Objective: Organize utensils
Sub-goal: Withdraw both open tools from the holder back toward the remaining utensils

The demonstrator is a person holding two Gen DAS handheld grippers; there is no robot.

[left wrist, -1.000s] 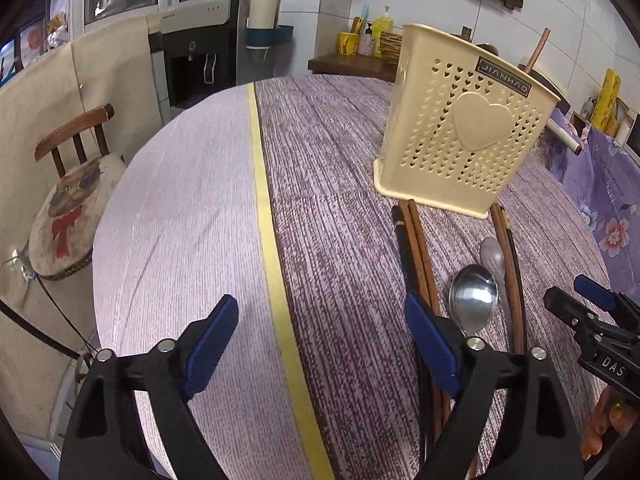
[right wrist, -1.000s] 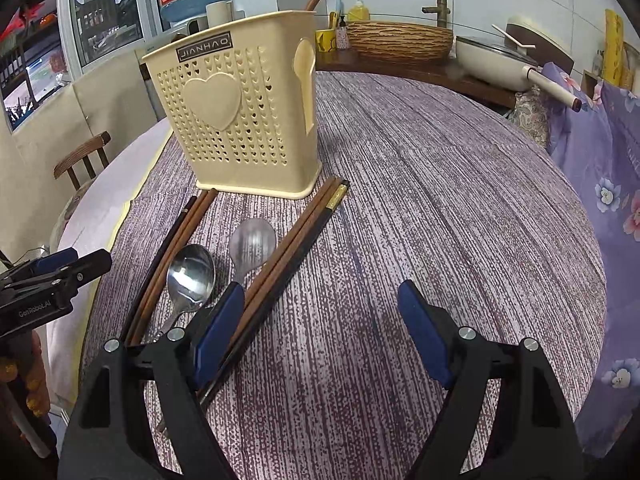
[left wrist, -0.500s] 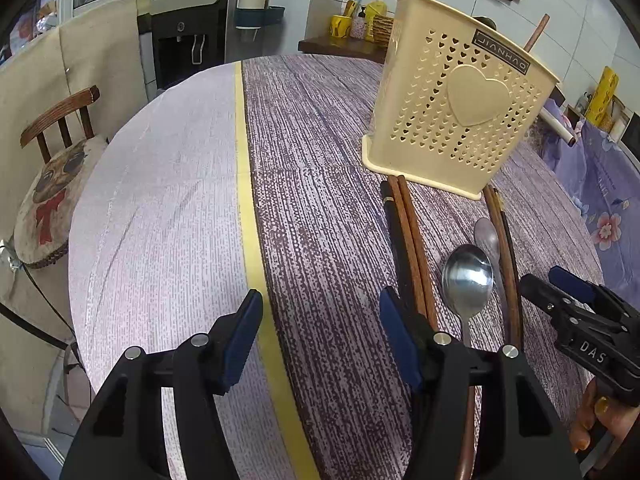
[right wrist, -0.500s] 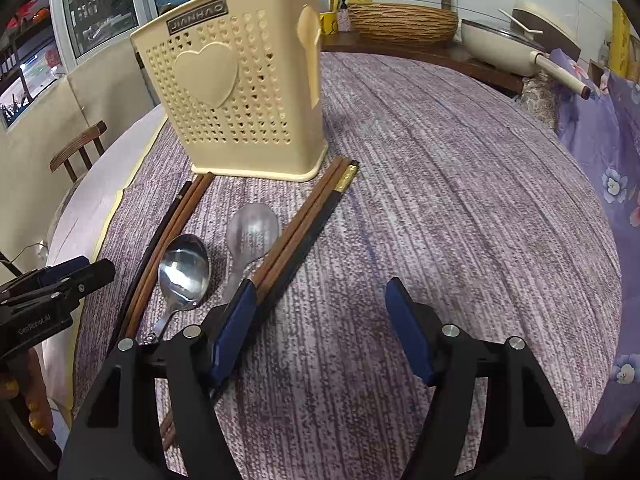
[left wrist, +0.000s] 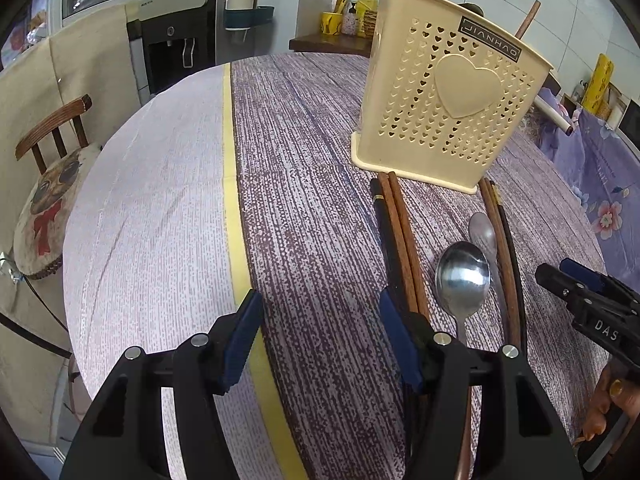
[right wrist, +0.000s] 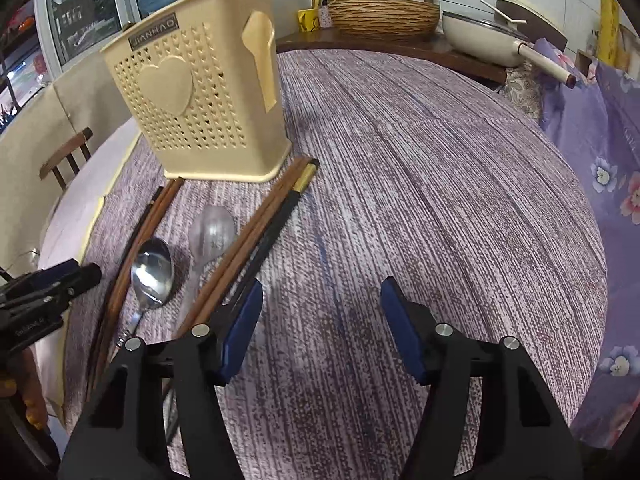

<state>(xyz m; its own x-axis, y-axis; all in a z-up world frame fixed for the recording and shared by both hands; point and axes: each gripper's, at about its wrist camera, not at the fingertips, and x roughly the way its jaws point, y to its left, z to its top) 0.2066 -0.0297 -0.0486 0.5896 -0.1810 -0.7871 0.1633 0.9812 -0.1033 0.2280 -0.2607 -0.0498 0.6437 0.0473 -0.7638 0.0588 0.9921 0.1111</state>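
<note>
A cream perforated utensil holder [left wrist: 448, 108] [right wrist: 200, 108] stands upright on the round table, with one wooden stick [left wrist: 528, 18] in it. In front of it lie two bundles of chopsticks [left wrist: 394, 232] [left wrist: 500, 232], with a shiny metal spoon [left wrist: 462, 276] and a duller spoon [left wrist: 482, 230] between them. My left gripper [left wrist: 320, 320] is open over bare cloth, its right finger just above the left chopstick bundle. My right gripper [right wrist: 322, 308] is closing with nothing between its pads, its left finger beside the right chopstick bundle [right wrist: 264, 232].
A yellow stripe [left wrist: 232, 200] runs across the tablecloth on the left. A wooden chair [left wrist: 52, 132] and a water dispenser [left wrist: 176, 40] stand beyond the table's left edge. A counter with a woven basket [right wrist: 384, 16] and a pan [right wrist: 480, 36] lies behind. Purple floral cloth [right wrist: 600, 140] hangs at the right.
Both grippers' jaws have narrowed. The holder looks a little nearer in both views. The utensils lie where they were.
</note>
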